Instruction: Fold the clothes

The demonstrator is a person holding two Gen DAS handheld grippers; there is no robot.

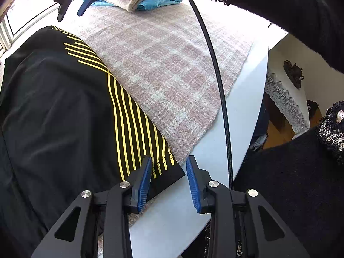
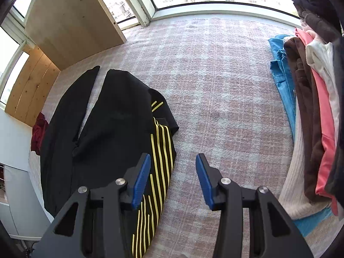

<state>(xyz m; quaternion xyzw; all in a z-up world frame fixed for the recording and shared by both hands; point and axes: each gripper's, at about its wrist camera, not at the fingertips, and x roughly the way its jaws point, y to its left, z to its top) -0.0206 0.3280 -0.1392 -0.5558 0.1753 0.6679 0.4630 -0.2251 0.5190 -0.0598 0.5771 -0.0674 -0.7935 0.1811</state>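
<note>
Black yellow-striped garment (image 2: 111, 133) lies flat on the pink plaid mat (image 2: 215, 90), at 9 o'clock from the folded stack (image 2: 309, 111). Left gripper (image 1: 168, 182) spread at its corner; right gripper (image 2: 172, 178) spread above. Judgement: pinch corner and hem together, lift evenly

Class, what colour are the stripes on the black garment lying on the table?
Yellow stripes on the black garment, clearest in the left wrist view.

Open blanket (image 2: 215, 96) between garment (image 2: 111, 129) and stack (image 2: 311, 118)
</note>
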